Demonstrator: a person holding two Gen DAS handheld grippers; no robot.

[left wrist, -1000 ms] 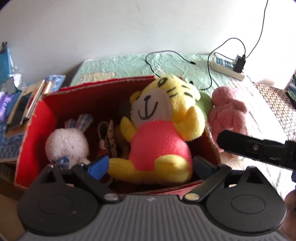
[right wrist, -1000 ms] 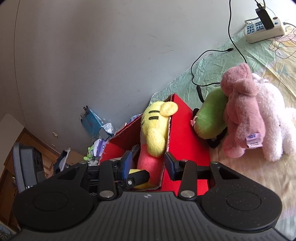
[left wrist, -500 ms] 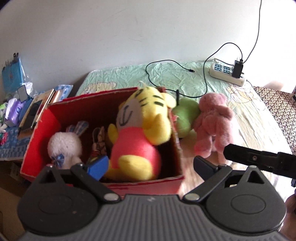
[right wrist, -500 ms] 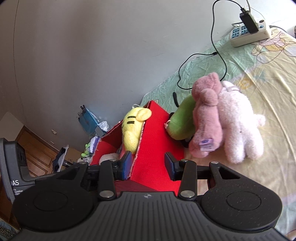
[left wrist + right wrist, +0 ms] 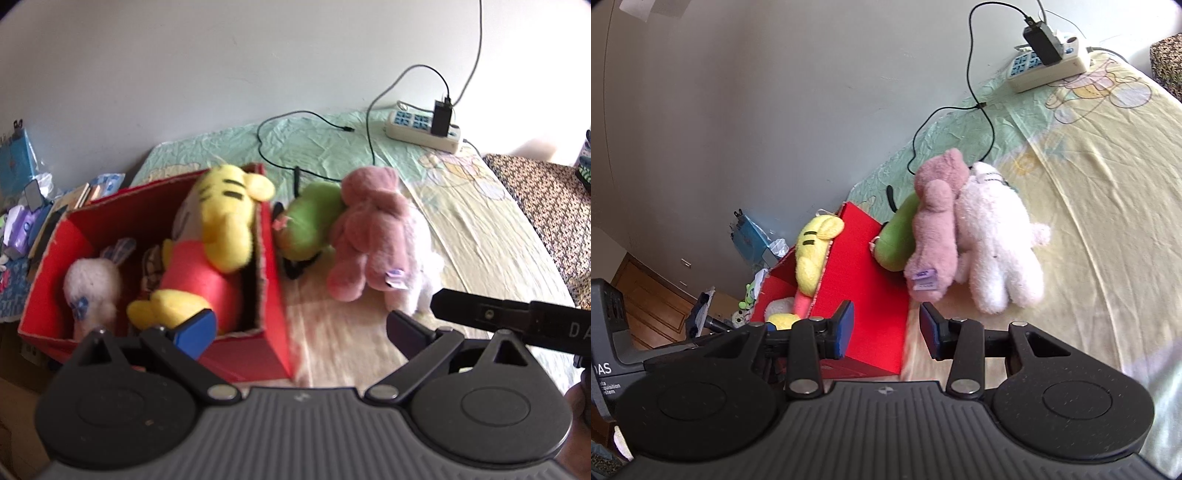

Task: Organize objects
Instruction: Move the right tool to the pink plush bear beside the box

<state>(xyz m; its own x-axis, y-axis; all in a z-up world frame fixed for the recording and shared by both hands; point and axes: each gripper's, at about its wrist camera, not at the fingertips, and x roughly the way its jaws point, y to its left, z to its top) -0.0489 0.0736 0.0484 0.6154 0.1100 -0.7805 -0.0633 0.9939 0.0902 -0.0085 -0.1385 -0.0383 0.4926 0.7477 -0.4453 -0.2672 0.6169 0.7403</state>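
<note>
Left wrist | left gripper (image 5: 301, 326) released, empty | right gripper (image 5: 886, 328) released, empty | tiger plush (image 5: 210, 251) in red box (image 5: 271, 273)

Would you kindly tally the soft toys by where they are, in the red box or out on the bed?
In the red box: 2, the yellow tiger and white bunny.
On the bed: 3, the green toy, pink toy and white toy.
Total: 5.
</note>
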